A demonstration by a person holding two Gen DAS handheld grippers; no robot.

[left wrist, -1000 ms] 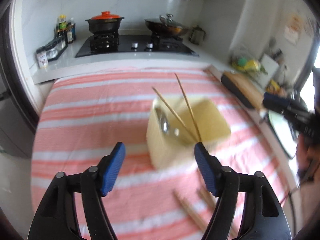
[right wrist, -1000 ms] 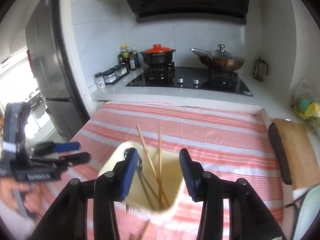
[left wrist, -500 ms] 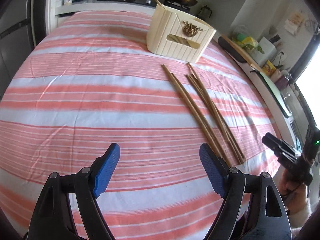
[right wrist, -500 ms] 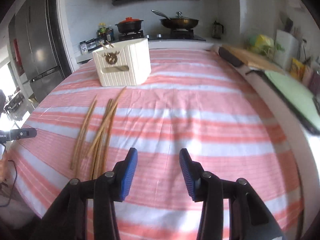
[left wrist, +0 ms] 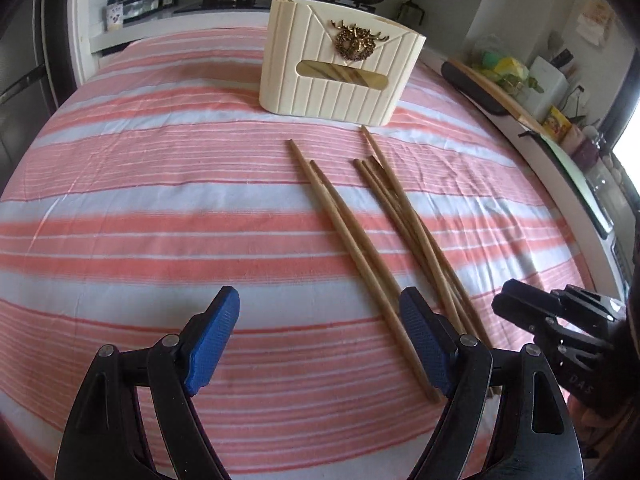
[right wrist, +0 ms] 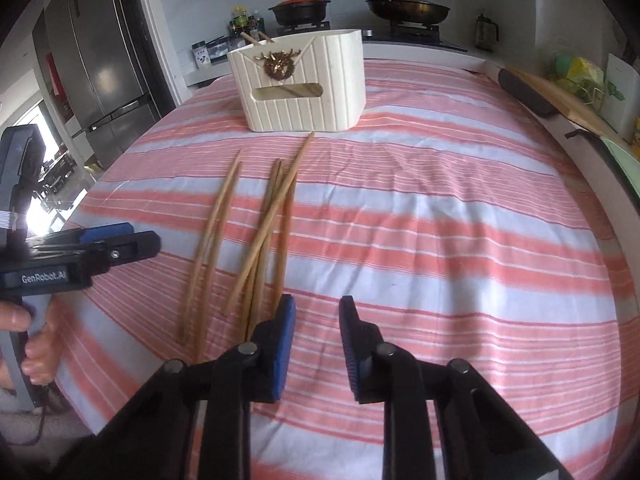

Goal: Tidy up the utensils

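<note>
Both tongs lower than before over the chopsticks (left wrist: pixel 360 240): left tongs (left wrist: pixel 320 344) wide, right tongs (right wrist: pixel 316 344) just narrowed, both empty.

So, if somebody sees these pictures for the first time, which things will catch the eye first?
Probably the loose wooden chopsticks lying fanned out on the pink striped cloth. Behind them stands a cream utensil holder with a gold ornament on its front, some chopsticks already inside. Nearest, both blue-padded hand-held grippers hover empty.
</note>
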